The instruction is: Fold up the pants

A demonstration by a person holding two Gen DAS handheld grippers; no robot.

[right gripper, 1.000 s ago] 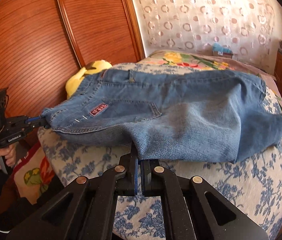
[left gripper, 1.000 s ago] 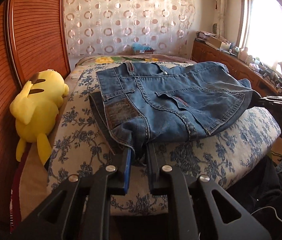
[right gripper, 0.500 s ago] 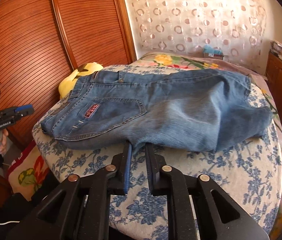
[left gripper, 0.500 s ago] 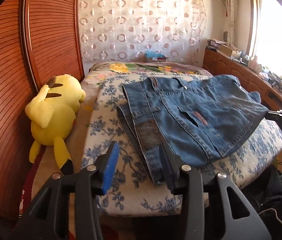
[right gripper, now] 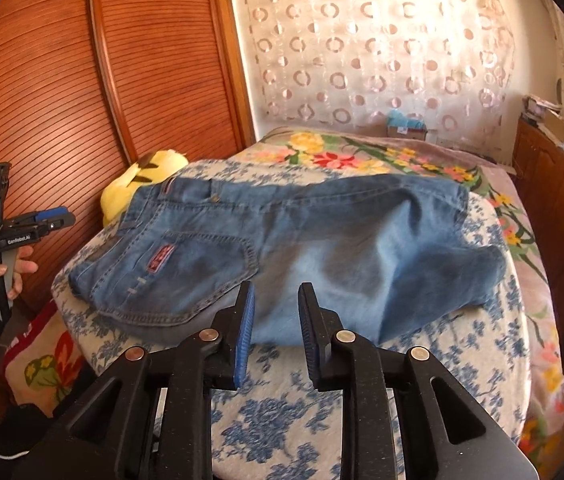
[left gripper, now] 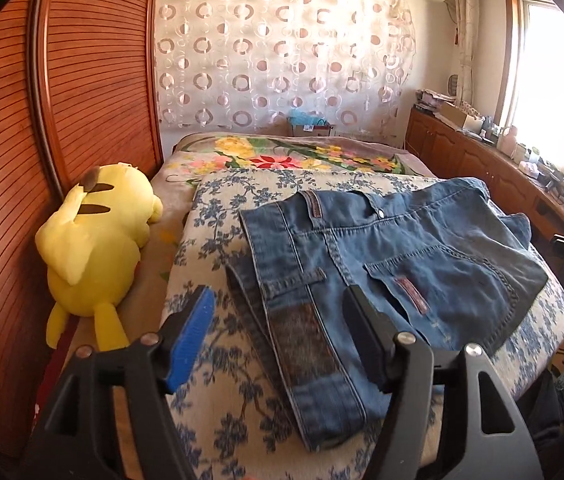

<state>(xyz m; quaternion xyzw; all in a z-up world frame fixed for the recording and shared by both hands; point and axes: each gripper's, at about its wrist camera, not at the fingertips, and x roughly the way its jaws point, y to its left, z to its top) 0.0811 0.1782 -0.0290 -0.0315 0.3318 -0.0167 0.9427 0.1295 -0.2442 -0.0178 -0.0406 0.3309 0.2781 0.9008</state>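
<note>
Both tongs, the left (left gripper: 282,336) and the right (right gripper: 276,320), had just been spreading with nothing between them, leaving the folded jeans (right gripper: 302,248) flat on the bed (right gripper: 282,412) ahead.

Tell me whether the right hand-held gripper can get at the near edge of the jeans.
Probably yes: the right hand-held gripper, just opened and empty, faces the jeans with nothing between.

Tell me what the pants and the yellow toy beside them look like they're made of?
Pants: apparently denim, faded matte blue, with visible stitched seams, a metal rivet and a woven-looking patch. Yellow toy: probably soft plush, fuzzy matte surface with rounded stuffed shapes.
</note>
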